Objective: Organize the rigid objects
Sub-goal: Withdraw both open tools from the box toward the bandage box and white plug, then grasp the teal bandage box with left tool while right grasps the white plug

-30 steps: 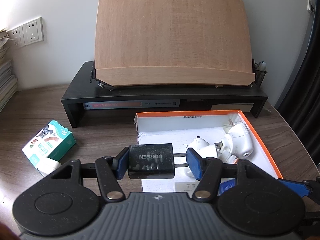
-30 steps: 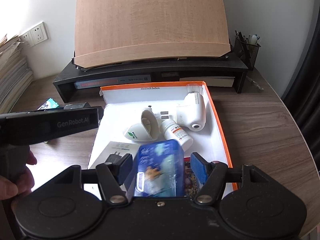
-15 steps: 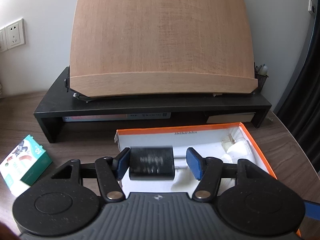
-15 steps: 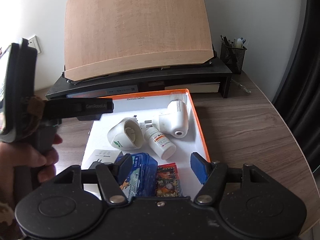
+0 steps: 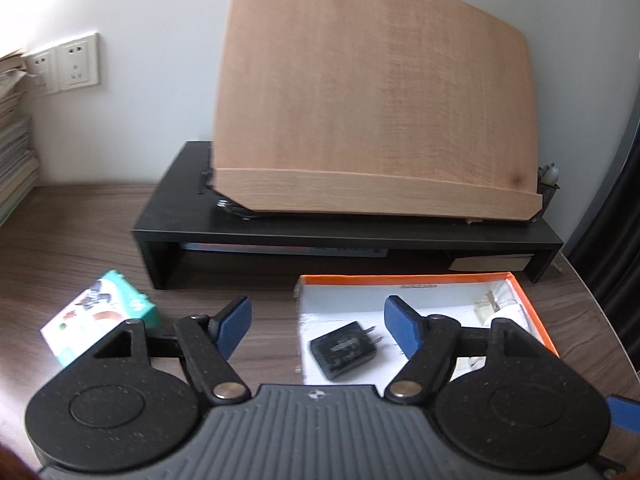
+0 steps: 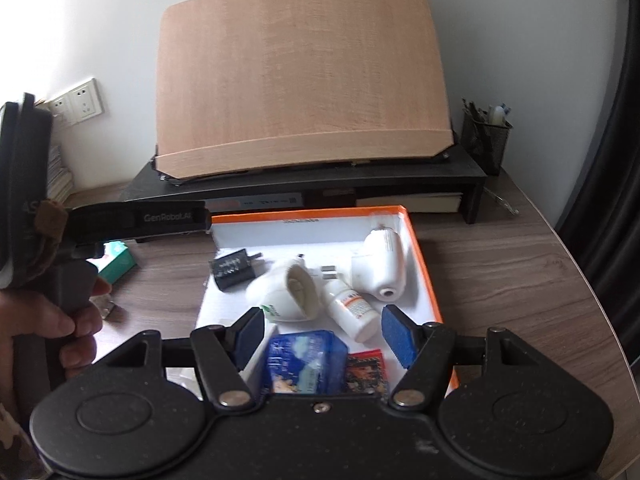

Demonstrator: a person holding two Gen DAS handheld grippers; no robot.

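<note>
Right wrist: 1 charger [image 6: 234,269], 1 box [image 6: 424,256]

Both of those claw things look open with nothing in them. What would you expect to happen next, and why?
Probably the left hand-held gripper swings left toward the green-and-white cardboard packet, the one item in view lying on the wooden desk outside the orange-rimmed white box. The black plug-in charger already lies in the box, and both grippers are open and empty, the right hand-held gripper above the box.

White wall [image 5: 140,80] with sockets [image 5: 76,63], wood-grain desk [image 6: 520,264], black riser shelf [image 5: 360,236], dark curtain [image 6: 624,140]
</note>
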